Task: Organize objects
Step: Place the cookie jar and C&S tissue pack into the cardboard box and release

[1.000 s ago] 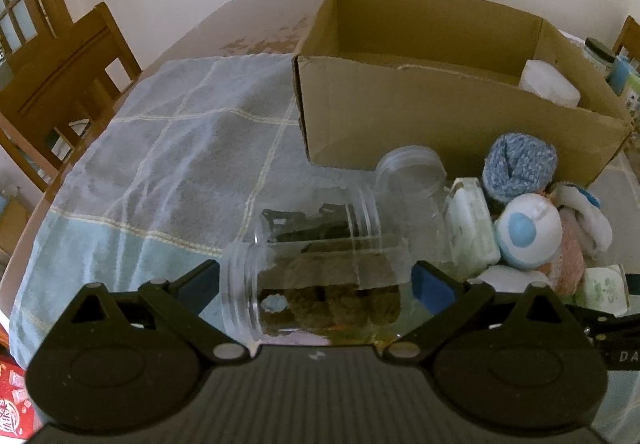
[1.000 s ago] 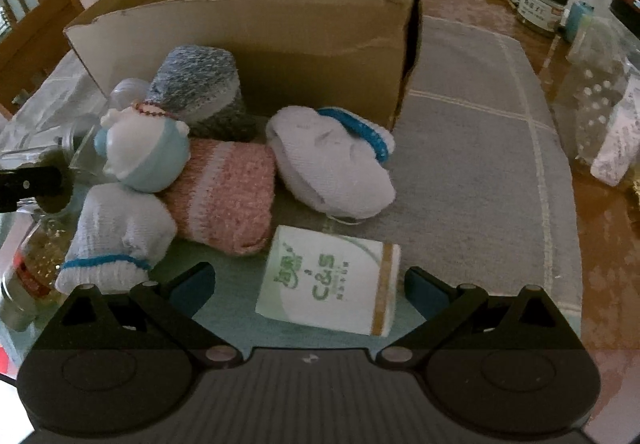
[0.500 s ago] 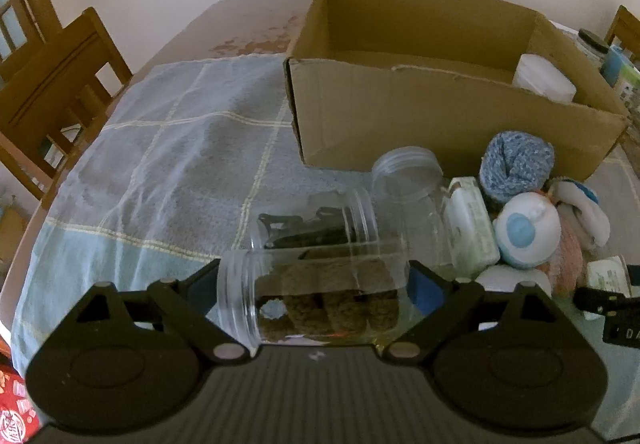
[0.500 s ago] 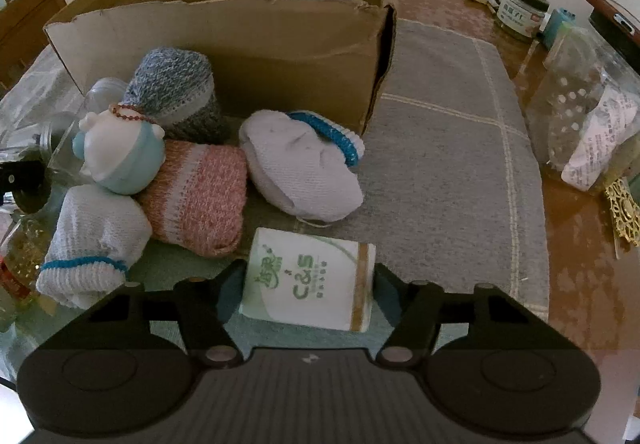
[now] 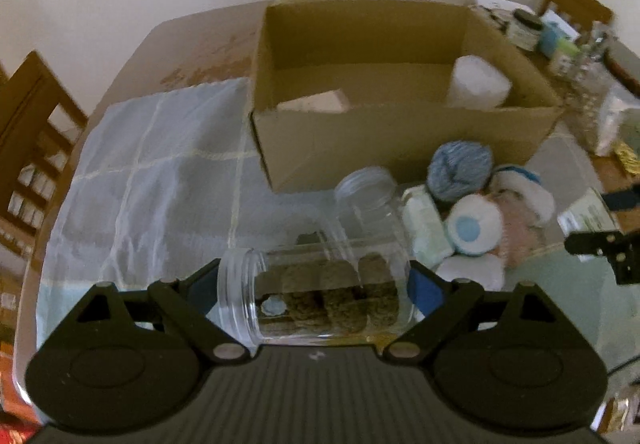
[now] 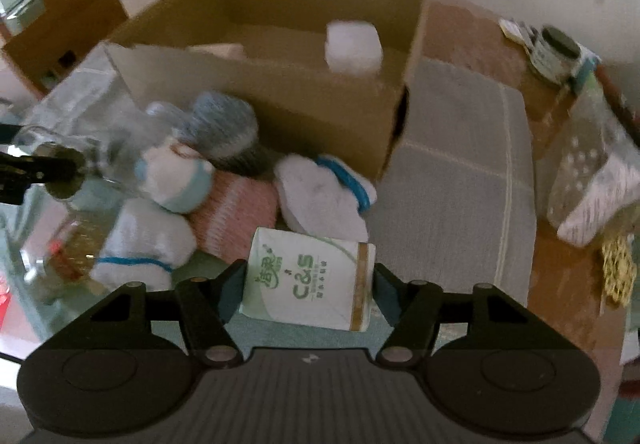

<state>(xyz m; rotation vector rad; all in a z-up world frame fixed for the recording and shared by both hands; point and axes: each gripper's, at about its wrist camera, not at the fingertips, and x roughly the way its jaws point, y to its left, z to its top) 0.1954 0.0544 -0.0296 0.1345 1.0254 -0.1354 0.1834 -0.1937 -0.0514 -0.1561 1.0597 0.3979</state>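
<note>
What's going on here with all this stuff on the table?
A person is tidying up with a gripper in each hand. The left gripper is clamped on a clear jar of brown lumps lying on its side; the right gripper is clamped on a tissue pack. A cardboard box stands open just behind, already holding a white roll. Rolled socks and a second jar wait on the cloth.

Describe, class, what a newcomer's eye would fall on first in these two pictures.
The open brown cardboard box dominates the table's middle, with a white roll inside at its right end. In front, the left hand-held gripper clamps a clear plastic jar of brown chunks lying sideways, and the right hand-held gripper clamps a white-and-green tissue pack beside a heap of rolled knitted socks.
</note>
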